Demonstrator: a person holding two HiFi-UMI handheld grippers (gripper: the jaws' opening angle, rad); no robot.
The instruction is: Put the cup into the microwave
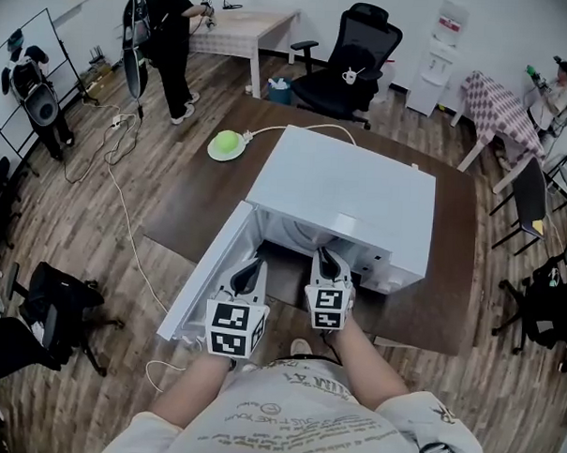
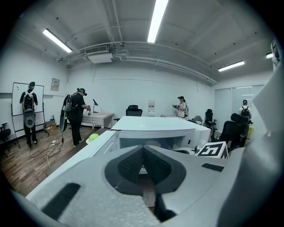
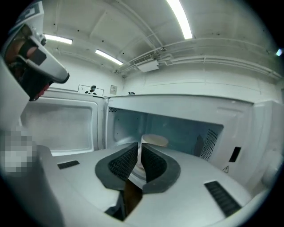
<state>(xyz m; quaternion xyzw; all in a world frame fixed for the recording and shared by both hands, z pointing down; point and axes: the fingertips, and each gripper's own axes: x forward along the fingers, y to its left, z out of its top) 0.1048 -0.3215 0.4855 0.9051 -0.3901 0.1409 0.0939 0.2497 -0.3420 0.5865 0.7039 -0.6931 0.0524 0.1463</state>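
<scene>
Right hand-held gripper (image 3: 139, 146) on cup (image 3: 155, 140)

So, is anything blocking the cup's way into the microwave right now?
Nothing visible. The door is swung wide to the left, and the cup, pinched by its wall in the right gripper, is already within the open microwave cavity. The left gripper sits shut beside the door, clear of the path.

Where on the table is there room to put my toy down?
The brown table is bare right of the microwave, and also left of its open door, near the green dish. It's crowded at the opening, where the left gripper and right gripper sit.
</scene>
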